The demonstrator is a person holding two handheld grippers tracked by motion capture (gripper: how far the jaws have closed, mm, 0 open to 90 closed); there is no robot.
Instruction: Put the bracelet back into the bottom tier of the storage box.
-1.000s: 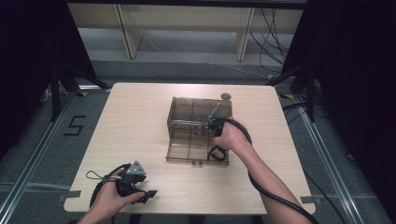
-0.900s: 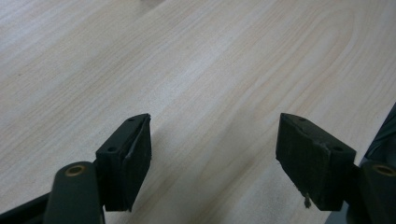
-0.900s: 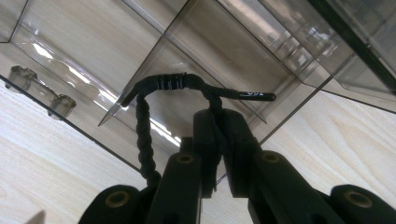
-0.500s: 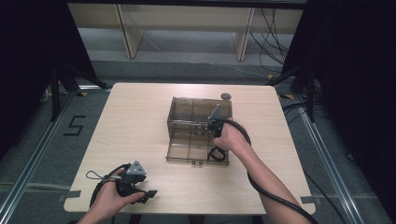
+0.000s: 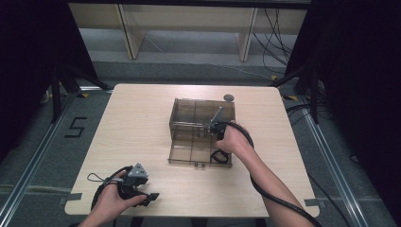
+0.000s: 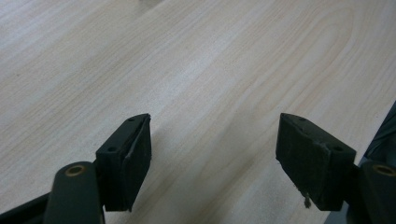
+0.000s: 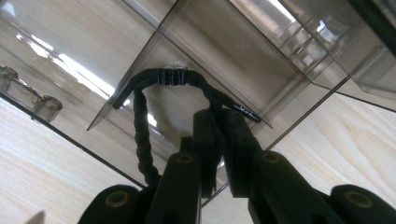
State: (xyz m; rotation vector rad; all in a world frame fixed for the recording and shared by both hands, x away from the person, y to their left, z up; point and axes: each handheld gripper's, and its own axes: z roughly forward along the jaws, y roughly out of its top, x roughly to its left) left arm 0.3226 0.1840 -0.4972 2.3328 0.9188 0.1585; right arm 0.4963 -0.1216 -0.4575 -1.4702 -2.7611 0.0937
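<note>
Here the right gripper (image 7: 219,122) has its jaws clamped together on a black twisted cord (image 7: 142,140), a loop bound at its top by a dark band. It hangs over the clear smoky plastic box (image 5: 198,123) at the middle of the high view, above the lower right compartment of the open tray part. A dark curl lies in that compartment, most likely the cord's lower end. So the work looks midway: the cord is gripped and at the box, but not yet let go or settled, and the lid half stands open. The left gripper (image 6: 215,154), at the lower left of the high view, rests idle with jaws wide apart over bare worktop (image 5: 137,127). The box is hard, glossy and square-walled with thin dividers; the cord is soft and rope-like; the worktop is pale matt wood grain. A small round dark object (image 5: 229,98) sits beyond the box.
</note>
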